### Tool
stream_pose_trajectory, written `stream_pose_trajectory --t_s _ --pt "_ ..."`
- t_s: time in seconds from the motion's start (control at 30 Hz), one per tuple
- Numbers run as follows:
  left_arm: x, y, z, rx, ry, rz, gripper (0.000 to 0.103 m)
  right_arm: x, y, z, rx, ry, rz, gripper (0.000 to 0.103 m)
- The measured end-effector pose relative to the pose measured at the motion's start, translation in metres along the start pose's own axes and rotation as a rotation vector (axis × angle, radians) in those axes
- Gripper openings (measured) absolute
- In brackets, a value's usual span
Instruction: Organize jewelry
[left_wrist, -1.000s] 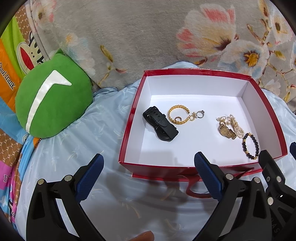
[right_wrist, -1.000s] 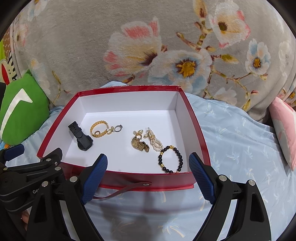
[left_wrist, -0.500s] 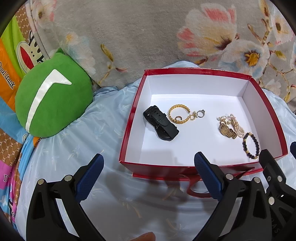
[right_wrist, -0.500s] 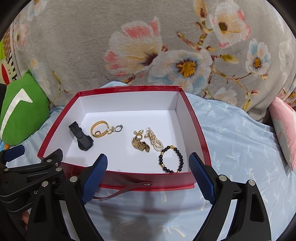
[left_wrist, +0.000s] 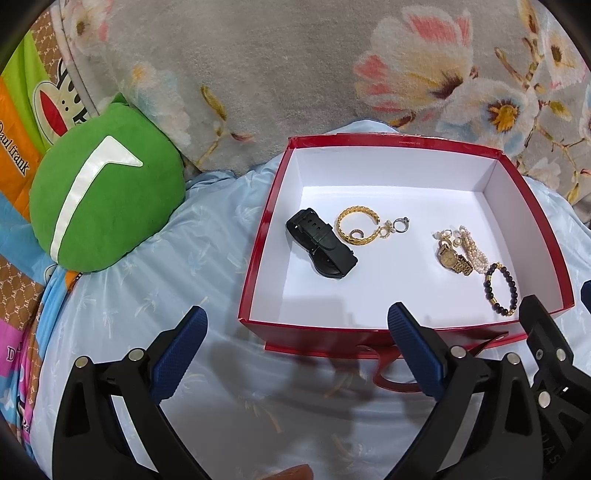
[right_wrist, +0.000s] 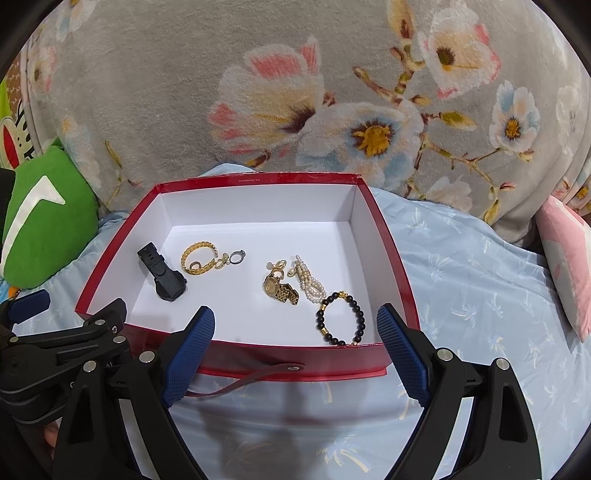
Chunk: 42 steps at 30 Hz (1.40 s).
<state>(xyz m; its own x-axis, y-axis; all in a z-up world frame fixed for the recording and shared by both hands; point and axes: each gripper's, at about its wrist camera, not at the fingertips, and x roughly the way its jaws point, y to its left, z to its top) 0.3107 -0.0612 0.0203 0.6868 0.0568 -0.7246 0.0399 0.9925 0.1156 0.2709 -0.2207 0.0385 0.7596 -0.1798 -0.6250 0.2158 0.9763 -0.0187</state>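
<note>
Left gripper (left_wrist: 295, 349) and right gripper (right_wrist: 295, 339) both spread wide, holding nothing, poised side by side just short of the red box's (right_wrist: 291, 352) near wall, above the blue sheet (left_wrist: 155, 280). Box holds: one black watch (left_wrist: 322, 248), one gold chain bracelet (left_wrist: 356, 225), one gold watch (right_wrist: 280, 290), one pearl strand (right_wrist: 312, 284), one black bead bracelet (right_wrist: 340, 319). One green cushion (left_wrist: 103, 199) at left.

green cushion (left_wrist: 103, 206), floral blanket (right_wrist: 295, 92), pink pillow (right_wrist: 569, 258)
</note>
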Motion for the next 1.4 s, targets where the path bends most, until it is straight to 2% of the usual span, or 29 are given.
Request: stream_pose_trajectory --t_s 1.1,1.4 --pt "-0.0016 0.0009 -0.0019 0.001 -0.011 0.024 0.096 -0.0006 0.0016 -0.0016 -0.001 -0.001 -0.002 0.087" --pt "-0.0039 -0.0015 -0.0005 0.006 -0.011 -0.002 0.096 -0.0032 -0.0017 -0.0046 0.010 -0.006 -0.012 0.087"
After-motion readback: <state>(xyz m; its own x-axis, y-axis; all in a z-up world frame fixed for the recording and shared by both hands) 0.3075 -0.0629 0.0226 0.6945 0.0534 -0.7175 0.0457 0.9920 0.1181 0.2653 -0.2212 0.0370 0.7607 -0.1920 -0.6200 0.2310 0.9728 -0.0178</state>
